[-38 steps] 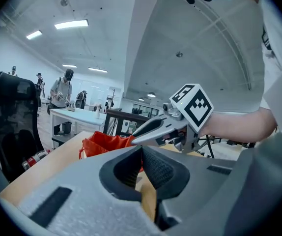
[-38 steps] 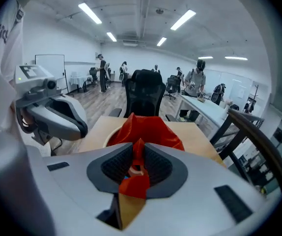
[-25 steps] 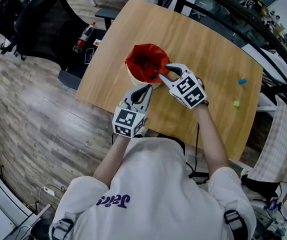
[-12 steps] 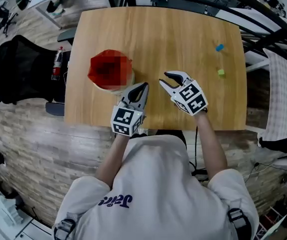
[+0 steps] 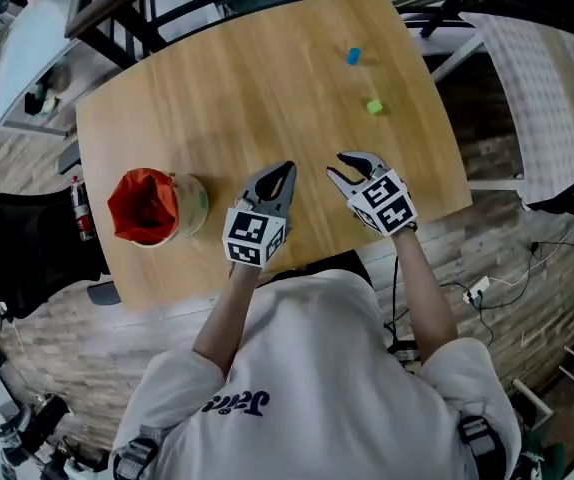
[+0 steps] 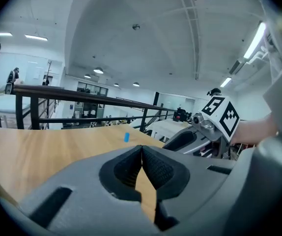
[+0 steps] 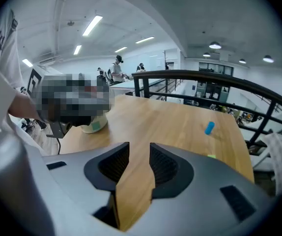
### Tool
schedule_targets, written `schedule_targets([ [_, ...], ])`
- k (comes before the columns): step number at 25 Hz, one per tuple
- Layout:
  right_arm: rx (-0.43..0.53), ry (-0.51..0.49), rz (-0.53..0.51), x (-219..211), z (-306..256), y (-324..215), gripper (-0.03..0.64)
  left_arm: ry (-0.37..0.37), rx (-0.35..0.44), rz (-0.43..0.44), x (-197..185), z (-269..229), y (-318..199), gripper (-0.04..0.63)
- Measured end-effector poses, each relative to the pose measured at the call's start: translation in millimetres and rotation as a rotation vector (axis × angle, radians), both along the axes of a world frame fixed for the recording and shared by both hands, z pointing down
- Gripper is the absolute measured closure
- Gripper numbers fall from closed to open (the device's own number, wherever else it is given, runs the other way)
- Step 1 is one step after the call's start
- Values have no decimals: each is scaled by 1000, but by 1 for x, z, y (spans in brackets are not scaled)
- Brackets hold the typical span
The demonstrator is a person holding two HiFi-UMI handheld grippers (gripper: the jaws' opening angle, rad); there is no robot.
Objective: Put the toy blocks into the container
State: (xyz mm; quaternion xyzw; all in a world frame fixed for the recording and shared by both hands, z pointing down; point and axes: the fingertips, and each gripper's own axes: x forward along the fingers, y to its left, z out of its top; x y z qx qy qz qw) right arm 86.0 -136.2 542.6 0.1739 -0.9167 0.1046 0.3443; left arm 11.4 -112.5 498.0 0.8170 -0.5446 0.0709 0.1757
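Wooden table [image 5: 217, 98], pale grain, carries every item listed. Container [image 5: 149, 206]: cream tub with a red liner, mouth open upward, standing near the table's left near corner so that blocks can be dropped in from above. Blue block [image 5: 353, 56] and green block [image 5: 374, 107]: two small toy blocks lying loose toward the far right of the table, near each other and well apart from the container; neither is in it yet. Left hand-held gripper [image 5: 283, 171]: jaws closed tip to tip, nothing between them, hovering over the near edge; judged idle. Right hand-held gripper [image 5: 353, 166]: jaws parted, only bare table in the gap, empty, aimed toward the blocks; judged readied for the next pick, the green block being nearer.
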Motion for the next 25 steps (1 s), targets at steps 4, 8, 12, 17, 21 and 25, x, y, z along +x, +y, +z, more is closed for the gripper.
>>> schedule_targets([
  [4,-38,32,114,56,23,-38,491,-12,-28,74,36,16,-39,581],
  [8,-63,69,184,99,47,-76,491,-28,-59,126,62,36,-75,581],
  [12,-88,121,195,125,70,-109,483,-36,-86,168,81,54,-107,581],
  [17,-98,166,195,126,99,-151,461,-39,-108,199,98,81,-144,581],
  [21,-93,174,225,116,115,-177,414,-40,-129,179,100,95,-164,581],
  [25,-98,175,230,105,129,-193,410,-28,-147,147,99,102,-173,581],
])
